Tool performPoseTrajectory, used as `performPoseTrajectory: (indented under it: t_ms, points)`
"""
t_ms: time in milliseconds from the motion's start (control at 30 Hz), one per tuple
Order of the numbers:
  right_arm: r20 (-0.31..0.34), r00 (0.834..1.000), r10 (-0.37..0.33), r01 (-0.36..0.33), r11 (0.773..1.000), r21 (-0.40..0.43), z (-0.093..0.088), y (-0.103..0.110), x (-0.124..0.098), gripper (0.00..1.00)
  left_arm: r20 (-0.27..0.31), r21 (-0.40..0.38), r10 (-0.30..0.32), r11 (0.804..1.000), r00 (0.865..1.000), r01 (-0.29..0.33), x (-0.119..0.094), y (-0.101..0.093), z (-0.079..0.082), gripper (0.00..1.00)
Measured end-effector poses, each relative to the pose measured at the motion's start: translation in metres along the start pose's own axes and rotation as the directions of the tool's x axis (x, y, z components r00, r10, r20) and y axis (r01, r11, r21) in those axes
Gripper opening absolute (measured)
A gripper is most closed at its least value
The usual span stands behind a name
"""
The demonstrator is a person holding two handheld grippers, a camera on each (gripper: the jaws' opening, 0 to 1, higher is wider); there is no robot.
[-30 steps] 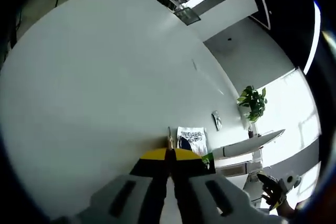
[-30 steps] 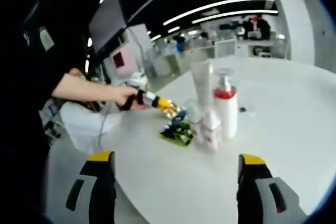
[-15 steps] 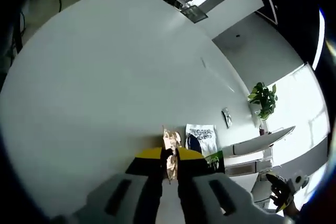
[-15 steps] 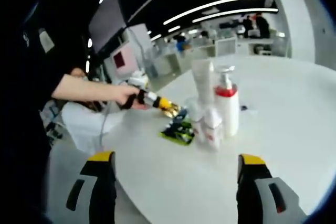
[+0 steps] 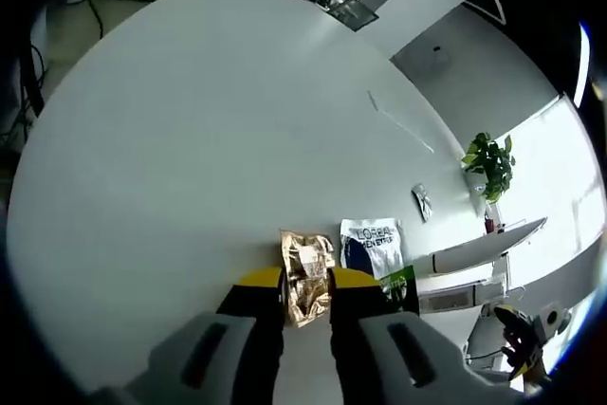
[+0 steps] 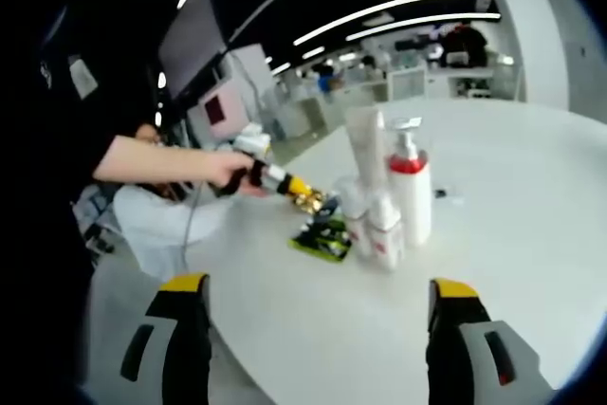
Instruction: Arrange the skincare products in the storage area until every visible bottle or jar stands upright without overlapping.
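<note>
White round table point(image 5: 190, 139), open office

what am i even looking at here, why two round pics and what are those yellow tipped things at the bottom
A person holds a two-jaw gripping tool in each hand, and a fisheye camera rides on each tool, hence two round pictures. The yellow-tipped prongs are the jaws.

In the left gripper view, the left gripper is shut on a crinkly gold sachet over a white round table. A white sachet and a green one lie just beyond.

In the right gripper view, the right gripper is open and holds nothing. Ahead stand a white pump bottle with a red collar, a tall white tube and smaller bottles, all upright.
</note>
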State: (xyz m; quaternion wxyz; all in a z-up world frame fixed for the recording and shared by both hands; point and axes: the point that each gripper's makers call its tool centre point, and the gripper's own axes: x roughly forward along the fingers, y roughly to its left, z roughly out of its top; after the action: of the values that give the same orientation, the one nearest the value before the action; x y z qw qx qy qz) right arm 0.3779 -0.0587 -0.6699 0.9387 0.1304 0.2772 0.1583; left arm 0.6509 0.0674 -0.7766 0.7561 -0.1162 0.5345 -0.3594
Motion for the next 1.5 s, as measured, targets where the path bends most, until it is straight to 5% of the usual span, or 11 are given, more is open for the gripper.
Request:
performPoseTrajectory:
  t_ms: [533,1500]
  points:
    - [-0.006,1.000,0.001,-0.001,1.000,0.001,-0.002,0.001,0.000,0.98,-0.017,0.031,0.023,0.999,1.000,-0.023,-0.004,0.001,-0.001,0.25]
    - [0.000,1.000,-0.004,0.004,1.000,0.003,-0.002,0.002,-0.006,0.99,-0.067,0.036,0.028,0.999,0.997,-0.026,-0.009,0.000,-0.016,0.25]
